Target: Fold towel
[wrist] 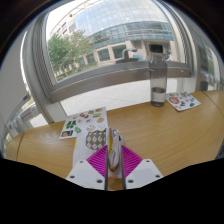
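Note:
My gripper is held low over a wooden table. Its two magenta pads are pressed close together on a thin upright fold of cloth that rises between them. That fold belongs to the towel, a grey and white checked cloth lying on the table just ahead and left of the fingers. Most of the towel is hidden by the fingers.
Printed cards lie on the table left of the towel, and another card lies far right. A clear bottle stands at the back by the window sill. A large window lies beyond.

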